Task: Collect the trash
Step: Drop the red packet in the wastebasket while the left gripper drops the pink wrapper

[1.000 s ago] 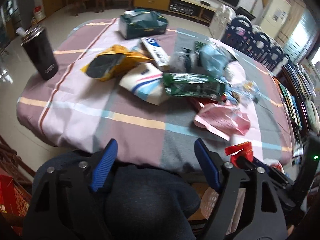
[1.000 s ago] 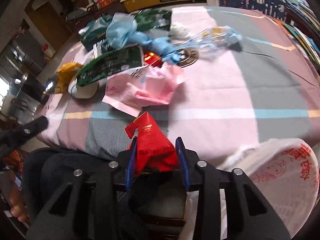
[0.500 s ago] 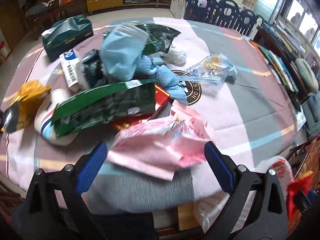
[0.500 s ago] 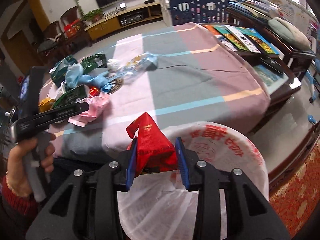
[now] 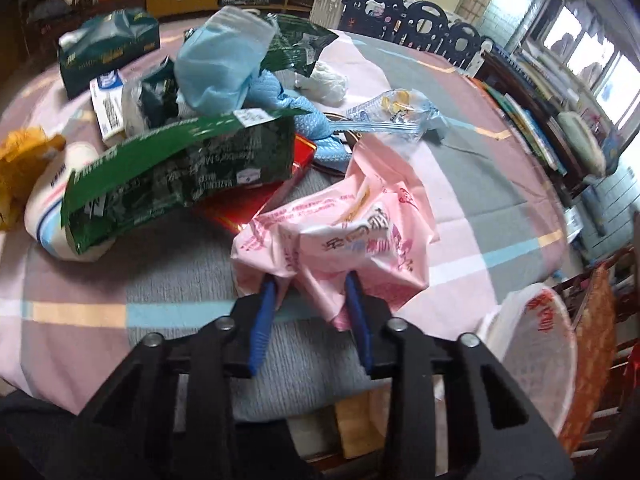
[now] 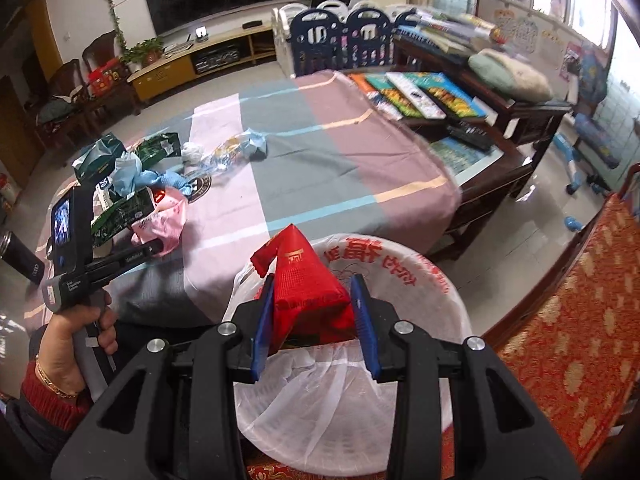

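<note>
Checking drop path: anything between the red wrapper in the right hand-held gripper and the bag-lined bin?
Nothing visible. The red wrapper sits clamped in the right hand-held gripper, directly over the open white bag lining the bin.

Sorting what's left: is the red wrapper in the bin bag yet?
Not yet: red wrapper is clamped in the right gripper, above the white bin bag.

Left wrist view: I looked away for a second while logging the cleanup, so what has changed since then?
The left tongs moved in from the table edge and are closing on the pink wrapper. The right tongs carried the red wrapper over the white bag-lined bin. The remaining trash pile stayed put.
</note>
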### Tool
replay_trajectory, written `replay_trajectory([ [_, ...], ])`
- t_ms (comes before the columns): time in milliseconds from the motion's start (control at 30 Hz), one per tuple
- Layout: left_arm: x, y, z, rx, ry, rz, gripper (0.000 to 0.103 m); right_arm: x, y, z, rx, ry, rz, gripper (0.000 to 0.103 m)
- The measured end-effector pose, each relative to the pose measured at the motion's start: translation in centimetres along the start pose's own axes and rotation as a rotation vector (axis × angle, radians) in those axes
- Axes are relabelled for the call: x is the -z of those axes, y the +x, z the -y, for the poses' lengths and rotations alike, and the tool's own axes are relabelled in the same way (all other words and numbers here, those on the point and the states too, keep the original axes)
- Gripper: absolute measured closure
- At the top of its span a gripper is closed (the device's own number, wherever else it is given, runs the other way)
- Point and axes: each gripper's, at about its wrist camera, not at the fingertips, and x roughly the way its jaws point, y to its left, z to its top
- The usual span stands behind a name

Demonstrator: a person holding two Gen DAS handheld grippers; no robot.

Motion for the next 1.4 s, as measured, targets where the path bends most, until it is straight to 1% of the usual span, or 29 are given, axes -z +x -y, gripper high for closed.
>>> replay_trajectory([
  [67,-0.2,-0.8,-0.3,0.028,-0.016,-0.006,0.081,0.1,-1.4,-0.6,0.017,0.010,0.015,0.065],
  [100,-0.4,-1.1,0.0,0.037,-0.017,-0.007,0.083,0.2,-2.0,-0.7,0.015,0.020,0.020,0.065],
  [167,-0.6,-2.4,0.0,0.060,-0.012,0.005,0.090,0.3,-2.9,-1.0,-0.006,0.046,0.029,0.065],
  [233,-0.6,-4.2,-0.3,0.073,-0.007,0.047,0.091,0.4,-3.3,-1.4,-0.044,0.065,0.030,0.065],
  [300,-0.6,-5.1,-0.7,0.057,-0.001,0.093,0.091,0.6,-3.4,-1.7,-0.095,0.073,0.032,0.065],
  [367,-0.3,-4.8,-1.2,0.016,-0.009,0.079,0.091,1.0,-3.4,-2.1,-0.133,0.070,0.027,0.065],
  [433,0.1,-3.8,-2.2,0.054,-0.080,0.064,0.091,1.3,-3.2,-1.9,-0.154,0.073,0.021,0.065],
  [500,0.9,-3.2,-3.5,0.082,-0.153,0.074,0.091,1.4,-2.6,-1.3,-0.152,0.071,0.008,0.065],
  [567,1.3,-3.1,-4.8,0.113,-0.223,0.070,0.091,1.3,-1.5,-0.6,-0.122,0.066,-0.011,0.065],
  [600,1.4,-3.4,-5.2,0.114,-0.242,0.085,0.092,1.5,-0.8,-0.1,-0.113,0.074,-0.023,0.065],
  [633,1.5,-3.8,-5.4,0.089,-0.235,0.105,0.092,1.5,-0.1,0.3,-0.110,0.086,-0.034,0.065],
  [767,2.4,-6.3,-5.0,0.071,-0.215,0.185,0.093,2.0,1.9,1.2,-0.078,0.096,-0.055,0.065],
  [867,3.3,-9.5,-3.2,0.062,-0.165,0.255,0.094,2.1,2.4,1.6,-0.050,0.090,-0.048,0.065],
  [900,3.5,-10.9,-2.4,0.071,-0.141,0.277,0.094,2.0,2.4,1.9,-0.044,0.092,-0.040,0.065],
  [967,3.6,-12.7,-1.0,0.080,-0.114,0.298,0.094,1.6,1.6,2.5,-0.040,0.095,-0.011,0.065],
  [1033,3.6,-14.7,1.0,0.122,-0.077,0.319,0.094,0.8,0.3,3.1,-0.022,0.091,0.038,0.065],
  [1133,4.0,-16.9,4.1,0.196,-0.032,0.322,0.094,-0.2,-2.1,4.8,-0.006,0.106,0.110,0.065],
  [1167,4.2,-17.3,5.3,0.208,-0.012,0.320,0.094,-0.5,-2.8,5.5,-0.003,0.117,0.127,0.065],
  [1233,4.9,-18.1,7.3,0.204,0.034,0.324,0.094,-0.9,-4.4,6.9,0.003,0.139,0.155,0.065],
  [1300,5.9,-18.0,9.6,0.201,0.082,0.317,0.094,-1.0,-5.6,8.0,-0.003,0.150,0.168,0.065],
  [1400,7.7,-16.8,12.9,0.206,0.160,0.252,0.094,-0.9,-6.9,9.3,0.004,0.147,0.190,0.065],
])
